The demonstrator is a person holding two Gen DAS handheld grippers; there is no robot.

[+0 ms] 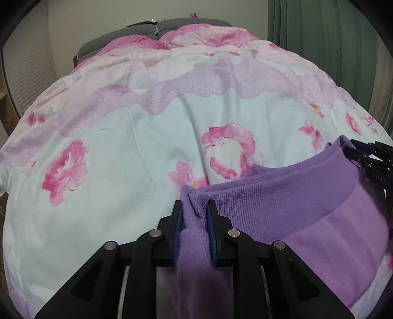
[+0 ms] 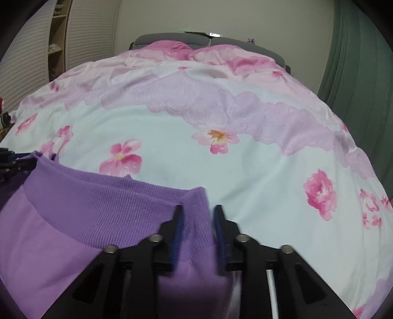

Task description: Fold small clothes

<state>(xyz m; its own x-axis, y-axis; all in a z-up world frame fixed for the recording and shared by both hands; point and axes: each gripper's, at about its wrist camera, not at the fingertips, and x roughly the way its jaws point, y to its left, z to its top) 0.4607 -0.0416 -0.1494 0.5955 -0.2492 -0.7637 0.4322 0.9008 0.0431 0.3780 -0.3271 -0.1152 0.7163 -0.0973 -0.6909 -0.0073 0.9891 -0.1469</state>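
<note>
A purple garment point(image 1: 270, 208) with a ribbed knit waistband lies at the near edge of the bed, its band stretched between the two grippers. My left gripper point(image 1: 194, 208) is shut on the band's left corner, and the knit bunches between its blue pads. In the right wrist view the garment point(image 2: 98, 201) fills the lower left. My right gripper point(image 2: 197, 208) stands open around the band's right corner: the cloth rests against the left pad, with a gap to the right pad. Each gripper shows at the edge of the other's view, the right gripper point(image 1: 353, 153) and the left gripper point(image 2: 22, 162).
A white bed cover point(image 1: 122, 147) with pink flowers and a lilac lace band spreads ahead. Pink pillows point(image 2: 176, 51) lie against a grey headboard point(image 1: 196, 23). Green curtains point(image 2: 363, 73) hang on the right, and white louvred doors point(image 2: 32, 56) stand on the left.
</note>
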